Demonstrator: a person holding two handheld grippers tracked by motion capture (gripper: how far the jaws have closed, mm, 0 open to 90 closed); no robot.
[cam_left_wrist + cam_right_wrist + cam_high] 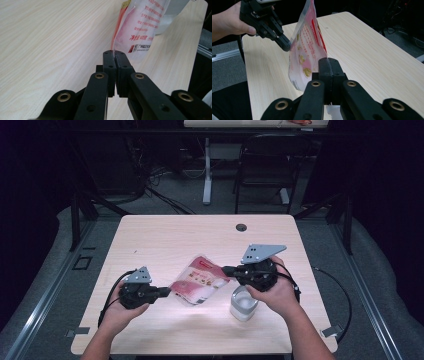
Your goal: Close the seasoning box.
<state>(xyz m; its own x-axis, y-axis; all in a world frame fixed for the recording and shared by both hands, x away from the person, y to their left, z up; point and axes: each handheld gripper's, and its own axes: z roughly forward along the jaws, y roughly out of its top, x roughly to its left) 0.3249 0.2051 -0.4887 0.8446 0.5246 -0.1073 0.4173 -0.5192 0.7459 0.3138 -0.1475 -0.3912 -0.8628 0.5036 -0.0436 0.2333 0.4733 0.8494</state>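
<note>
Both grippers pinch a glossy red-and-white plastic pouch [199, 281] held just left of the clear plastic cup [243, 304]: left gripper [169, 292] on its near edge, right gripper [226, 269] on its far edge.

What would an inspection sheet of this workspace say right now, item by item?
Surface: pale wood table, grommet hole near far edge.
Job's things: pink-and-white pouch held off the table between both grippers; clear cup stands beside it.
Clutter: nothing seen.
Grippers: left gripper shut on one pouch edge; right gripper shut on the opposite edge.
Cables: black cable loops from left gripper; another trails off the table's right side.
Surroundings: dark room, chair and floor wiring beyond the table.
</note>
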